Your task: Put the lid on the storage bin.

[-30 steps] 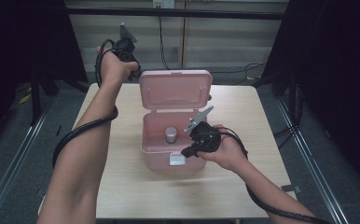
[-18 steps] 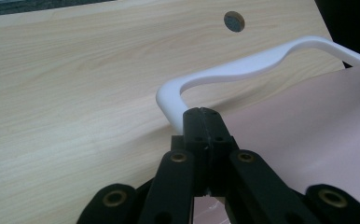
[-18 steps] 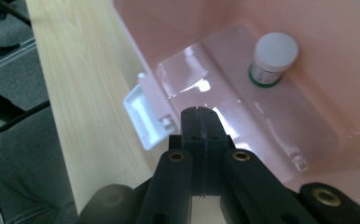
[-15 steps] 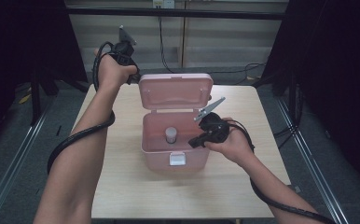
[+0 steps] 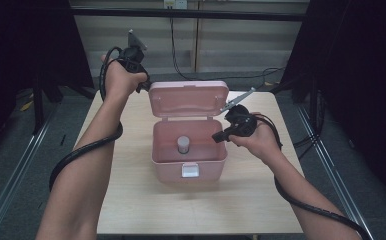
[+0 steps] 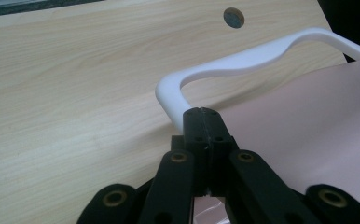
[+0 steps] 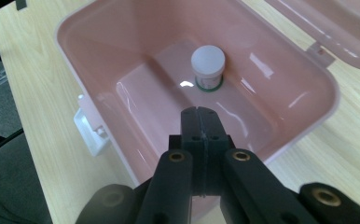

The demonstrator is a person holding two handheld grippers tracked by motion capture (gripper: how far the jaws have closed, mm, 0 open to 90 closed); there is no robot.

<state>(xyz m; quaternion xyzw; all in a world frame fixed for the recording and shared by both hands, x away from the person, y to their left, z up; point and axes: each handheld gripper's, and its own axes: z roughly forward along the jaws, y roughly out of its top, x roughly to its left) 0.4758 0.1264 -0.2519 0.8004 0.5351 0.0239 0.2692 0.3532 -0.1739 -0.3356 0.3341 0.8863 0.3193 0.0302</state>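
Wooden table point(image 5: 131, 200) carried a pink box point(image 5: 189, 152). Left tool point(image 6: 201, 116), at its 11 o'clock, pinched the lid point(image 5: 188, 98). Right tool point(image 7: 200, 116), pressed together, should descend vertically over the jar point(image 7: 207, 62).

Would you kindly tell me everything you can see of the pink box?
The pink box looks like glossy plastic, with rounded corners and a white front latch. It stands on the wooden table, its hinged lid raised upright behind it. A white handle curves off the lid's outside. A small white-capped jar stands inside. The left gripper is shut at the lid's edge.
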